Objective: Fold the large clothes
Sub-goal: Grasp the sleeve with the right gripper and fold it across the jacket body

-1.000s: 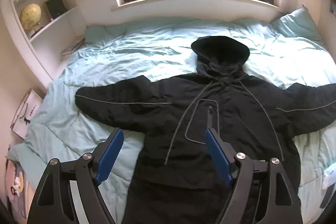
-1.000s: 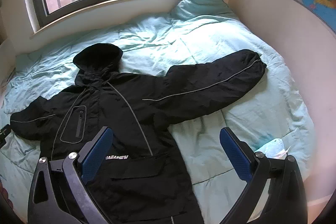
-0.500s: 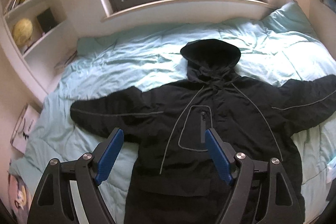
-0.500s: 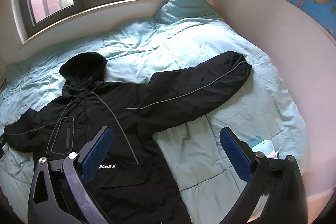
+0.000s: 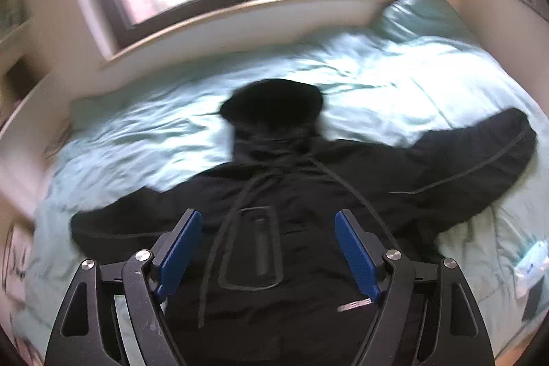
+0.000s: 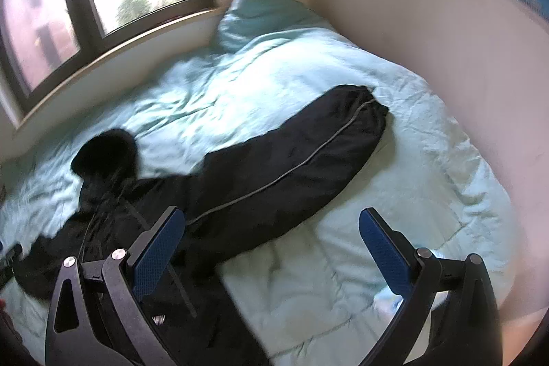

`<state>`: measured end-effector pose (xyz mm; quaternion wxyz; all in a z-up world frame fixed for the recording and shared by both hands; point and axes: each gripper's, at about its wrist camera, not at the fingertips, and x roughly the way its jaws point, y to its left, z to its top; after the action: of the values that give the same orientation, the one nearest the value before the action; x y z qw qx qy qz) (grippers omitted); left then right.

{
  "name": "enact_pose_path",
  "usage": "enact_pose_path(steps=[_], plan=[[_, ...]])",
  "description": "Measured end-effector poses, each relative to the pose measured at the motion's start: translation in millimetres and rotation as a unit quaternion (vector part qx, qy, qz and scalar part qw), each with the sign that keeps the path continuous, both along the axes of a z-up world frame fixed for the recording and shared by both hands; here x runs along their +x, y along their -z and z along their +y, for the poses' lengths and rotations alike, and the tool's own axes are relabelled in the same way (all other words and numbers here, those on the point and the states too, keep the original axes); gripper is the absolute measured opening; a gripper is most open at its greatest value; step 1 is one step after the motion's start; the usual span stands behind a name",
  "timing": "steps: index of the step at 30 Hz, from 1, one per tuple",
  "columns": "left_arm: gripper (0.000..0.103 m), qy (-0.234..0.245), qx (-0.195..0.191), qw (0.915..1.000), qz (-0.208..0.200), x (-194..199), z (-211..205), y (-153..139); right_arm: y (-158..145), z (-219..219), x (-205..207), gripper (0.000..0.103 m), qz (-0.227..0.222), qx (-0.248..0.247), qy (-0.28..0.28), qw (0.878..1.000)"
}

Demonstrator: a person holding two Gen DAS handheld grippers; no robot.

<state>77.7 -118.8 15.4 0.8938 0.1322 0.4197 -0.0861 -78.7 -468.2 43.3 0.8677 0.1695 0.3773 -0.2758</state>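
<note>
A large black hooded jacket (image 5: 302, 201) lies flat on its back on the bed, sleeves spread wide, hood (image 5: 274, 105) toward the window. My left gripper (image 5: 267, 228) hovers open above the chest pocket, touching nothing. In the right wrist view the jacket's right-hand sleeve (image 6: 295, 156) stretches diagonally toward the wall. My right gripper (image 6: 271, 228) hangs open above the quilt just below that sleeve, empty. Both views are blurred by motion.
A pale green quilt (image 5: 394, 84) covers the bed, with a pillow (image 6: 264, 12) in the far corner. A window sill (image 5: 240, 19) runs behind the bed and a wall (image 6: 446, 64) bounds its right side. A small white packet (image 5: 530, 266) lies near the bed's right front edge.
Both grippers have swung to the right and moved closer to the bed. The jacket lies as before. Both stay open.
</note>
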Motion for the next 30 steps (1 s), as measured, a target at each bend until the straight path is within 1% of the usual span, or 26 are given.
enact_pose_path(steps=[3, 4, 5, 8, 9, 11, 12, 15, 16, 18, 19, 20, 21, 22, 23, 24, 26, 27, 28, 29, 30], plan=[[0.081, 0.045, -0.007, 0.9983, 0.035, 26, -39, 16, 16, -51, 18, 0.102, 0.002, 0.023, 0.008, 1.000], [0.081, 0.061, -0.011, 0.9968, 0.051, 34, -52, 24, 23, -67, 25, 0.100, 0.004, 0.031, 0.014, 0.999], [0.081, 0.075, -0.012, 0.9951, 0.063, 43, -65, 32, 30, -84, 32, 0.094, 0.006, 0.038, 0.018, 0.999], [0.081, 0.113, -0.010, 0.9897, 0.088, 66, -107, 61, 53, -135, 48, 0.093, 0.003, 0.063, 0.031, 0.998], [0.081, 0.124, -0.006, 0.9876, 0.095, 72, -122, 71, 64, -154, 53, 0.093, 0.003, 0.072, 0.042, 0.997], [0.081, 0.150, -0.013, 0.9824, 0.110, 84, -149, 89, 84, -185, 59, 0.091, 0.023, 0.082, 0.072, 0.994], [0.081, 0.163, -0.016, 0.9795, 0.117, 89, -162, 99, 91, -194, 61, 0.090, 0.026, 0.089, 0.077, 0.993], [0.081, 0.197, -0.017, 0.9701, 0.141, 102, -198, 127, 114, -222, 68, 0.090, 0.017, 0.120, 0.076, 0.990], [0.081, 0.207, -0.016, 0.9671, 0.147, 98, -211, 139, 118, -226, 69, 0.090, 0.016, 0.121, 0.077, 0.990], [0.081, 0.224, -0.014, 0.9608, 0.162, 103, -229, 154, 125, -233, 75, 0.088, 0.007, 0.121, 0.076, 0.990], [0.081, 0.231, -0.013, 0.9583, 0.168, 105, -236, 161, 126, -236, 79, 0.083, -0.002, 0.124, 0.071, 0.990], [0.081, 0.236, -0.012, 0.9564, 0.172, 107, -240, 167, 127, -238, 86, 0.073, -0.007, 0.126, 0.064, 0.990], [0.081, 0.240, -0.013, 0.9546, 0.177, 110, -243, 172, 129, -239, 93, 0.068, -0.002, 0.124, 0.062, 0.990], [0.081, 0.243, -0.015, 0.9523, 0.184, 118, -248, 181, 128, -236, 102, 0.043, 0.006, 0.116, 0.053, 0.992], [0.081, 0.244, -0.019, 0.9503, 0.192, 122, -250, 186, 126, -234, 105, 0.017, 0.004, 0.116, 0.043, 0.992], [0.081, 0.245, -0.026, 0.9484, 0.199, 126, -251, 190, 119, -228, 107, 0.016, -0.006, 0.117, 0.029, 0.993], [0.081, 0.243, -0.045, 0.9457, 0.211, 133, -253, 197, 96, -210, 101, 0.013, -0.024, 0.085, 0.013, 0.996], [0.081, 0.241, -0.056, 0.9440, 0.219, 137, -255, 201, 81, -201, 93, 0.012, -0.031, 0.059, 0.012, 0.998], [0.081, 0.239, -0.070, 0.9404, 0.231, 140, -256, 206, 75, -197, 88, 0.012, -0.032, 0.045, 0.015, 0.998], [0.081, 0.238, -0.086, 0.9343, 0.251, 145, -261, 214, 68, -193, 80, 0.012, -0.030, 0.030, 0.026, 0.999], [0.081, 0.238, -0.095, 0.9269, 0.275, 148, -265, 225, 66, -194, 74, 0.012, -0.029, 0.026, 0.037, 0.999]])
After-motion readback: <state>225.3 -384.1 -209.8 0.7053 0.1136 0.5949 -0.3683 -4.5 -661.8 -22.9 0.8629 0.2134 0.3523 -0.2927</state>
